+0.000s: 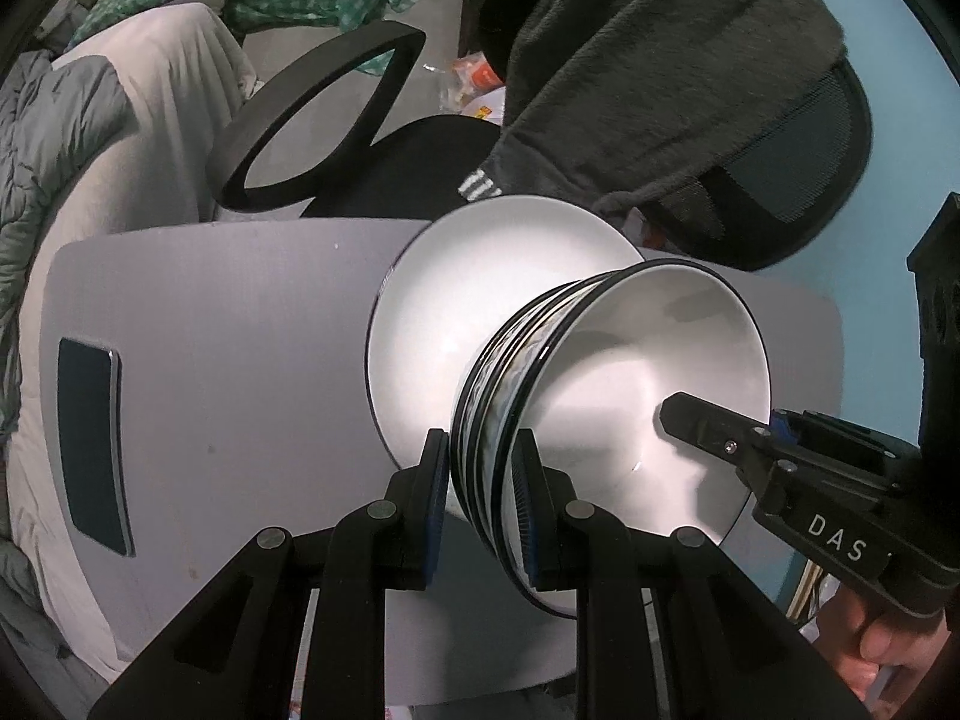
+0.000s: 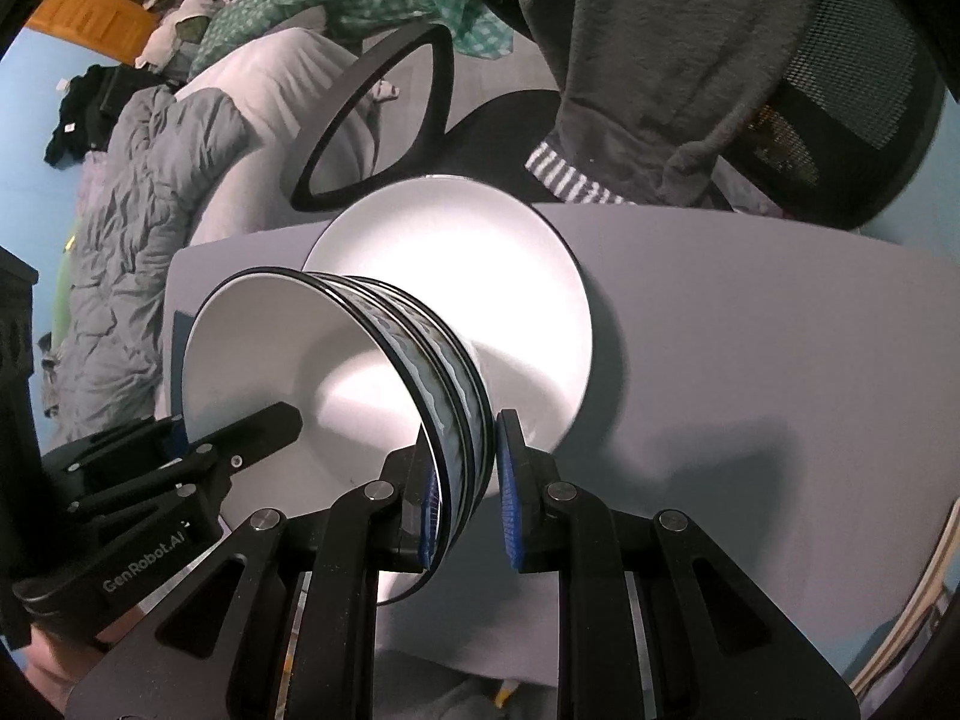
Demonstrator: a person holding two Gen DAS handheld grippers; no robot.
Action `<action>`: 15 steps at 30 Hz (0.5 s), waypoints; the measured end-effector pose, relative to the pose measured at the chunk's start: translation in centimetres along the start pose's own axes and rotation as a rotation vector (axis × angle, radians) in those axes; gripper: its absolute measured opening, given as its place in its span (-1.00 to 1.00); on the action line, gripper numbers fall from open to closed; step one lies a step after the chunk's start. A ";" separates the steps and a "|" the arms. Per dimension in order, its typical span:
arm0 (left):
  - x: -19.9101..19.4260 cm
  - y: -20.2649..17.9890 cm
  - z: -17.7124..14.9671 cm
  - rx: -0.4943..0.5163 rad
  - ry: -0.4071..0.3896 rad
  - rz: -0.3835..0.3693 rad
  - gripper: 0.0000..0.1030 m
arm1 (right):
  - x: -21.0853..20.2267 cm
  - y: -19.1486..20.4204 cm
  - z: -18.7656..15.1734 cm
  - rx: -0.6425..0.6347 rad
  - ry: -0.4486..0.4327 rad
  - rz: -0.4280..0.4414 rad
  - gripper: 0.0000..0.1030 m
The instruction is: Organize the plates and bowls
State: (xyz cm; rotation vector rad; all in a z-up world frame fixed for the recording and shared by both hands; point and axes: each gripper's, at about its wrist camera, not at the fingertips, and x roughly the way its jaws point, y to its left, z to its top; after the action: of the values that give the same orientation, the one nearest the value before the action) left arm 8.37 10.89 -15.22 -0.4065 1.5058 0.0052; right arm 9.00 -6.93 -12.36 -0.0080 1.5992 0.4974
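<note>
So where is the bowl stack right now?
The bowl stack is held between both tools, the left tool and right tool clamping opposite rims. In both wrist views it sits just above the white plate on the grey table.

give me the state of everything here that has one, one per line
stack of bowls: nested, held at opposite rims by both grippers, above the plate
plate: flat on the table, nothing lying on it
left gripper: shut on the stack's rim
right gripper: shut on the opposite rim
table: grey top, bears the plate
office chair: dark garment draped over its back
</note>
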 end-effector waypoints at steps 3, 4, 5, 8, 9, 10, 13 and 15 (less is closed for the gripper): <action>0.8 0.3 0.5 -0.005 0.011 0.010 -0.61 | 0.9 -0.3 1.1 -0.003 0.011 -0.001 -0.65; 1.1 0.4 0.6 -0.010 0.016 0.012 -0.61 | 1.1 -0.4 1.3 -0.003 0.013 -0.001 -0.65; 1.1 0.4 0.7 -0.013 0.019 0.012 -0.61 | 1.3 -0.4 1.5 -0.006 0.017 -0.003 -0.66; 1.2 0.3 0.9 -0.017 0.012 0.015 -0.61 | 1.9 -0.6 1.9 -0.011 0.032 -0.015 -0.66; 1.3 0.4 1.0 -0.019 0.007 0.012 -0.61 | 1.8 -0.5 2.0 -0.019 0.031 -0.015 -0.65; 1.3 0.4 1.1 -0.020 0.009 0.011 -0.61 | 1.9 -0.5 2.2 -0.025 0.031 -0.018 -0.65; 1.2 0.5 0.9 -0.027 0.003 0.002 -0.61 | 1.8 -0.5 2.5 -0.028 0.038 -0.017 -0.66; 1.2 0.5 0.9 -0.020 -0.005 0.004 -0.61 | 1.8 -0.5 2.5 -0.032 0.037 -0.021 -0.66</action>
State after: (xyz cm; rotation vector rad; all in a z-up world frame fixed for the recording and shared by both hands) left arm 9.22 11.28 -16.49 -0.4197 1.5024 0.0242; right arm 11.36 -6.01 -14.21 -0.0589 1.6254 0.5088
